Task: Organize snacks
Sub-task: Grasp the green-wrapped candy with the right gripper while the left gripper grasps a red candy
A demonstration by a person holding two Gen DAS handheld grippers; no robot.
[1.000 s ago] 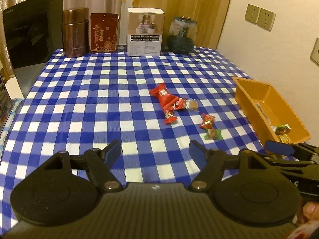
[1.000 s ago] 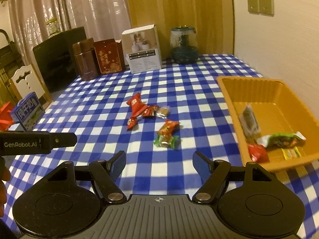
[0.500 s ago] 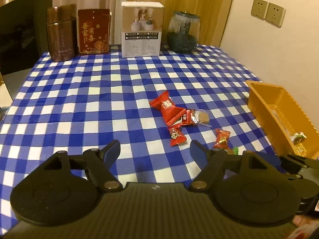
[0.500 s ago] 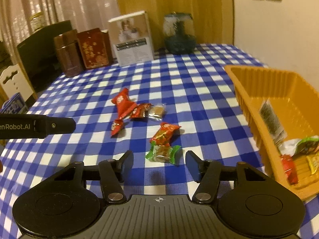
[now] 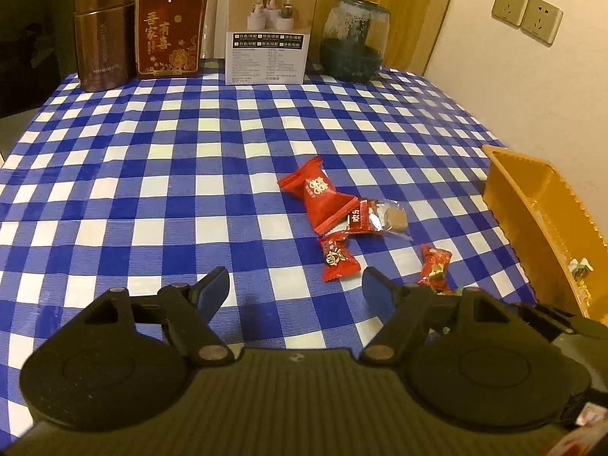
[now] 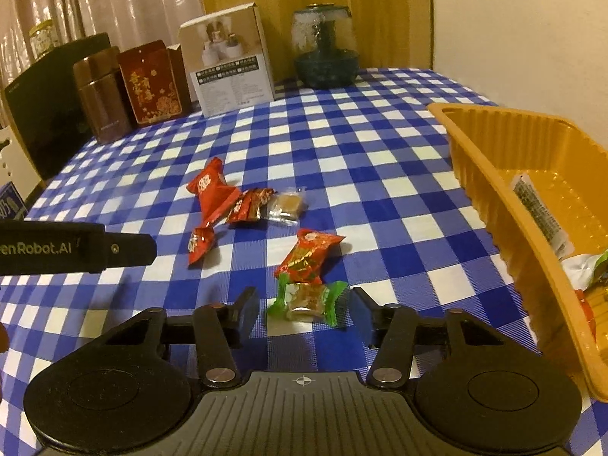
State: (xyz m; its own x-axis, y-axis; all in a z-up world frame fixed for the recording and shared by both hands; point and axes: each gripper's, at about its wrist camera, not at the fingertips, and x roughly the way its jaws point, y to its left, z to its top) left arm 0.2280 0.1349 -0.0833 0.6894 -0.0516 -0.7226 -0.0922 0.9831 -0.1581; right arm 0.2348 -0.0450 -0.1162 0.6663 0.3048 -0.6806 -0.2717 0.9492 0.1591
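Several wrapped snacks lie on the blue checked tablecloth. A green-wrapped candy sits between the jaws of my right gripper, which are closing around it; gaps still show on both sides. Just beyond it lies a red-and-green candy. Farther off are a large red packet, a small red candy and a clear-wrapped biscuit. My left gripper is open and empty, just short of the small red candy. The orange tray at right holds several snacks.
Along the table's far edge stand a brown canister, a red box, a white carton and a glass jar. A dark screen stands at the left. The wall with sockets runs on the right.
Both grippers have come forward and down toward the snacks. The right jaws have narrowed and now flank the green-wrapped candy. The left jaws kept their width.
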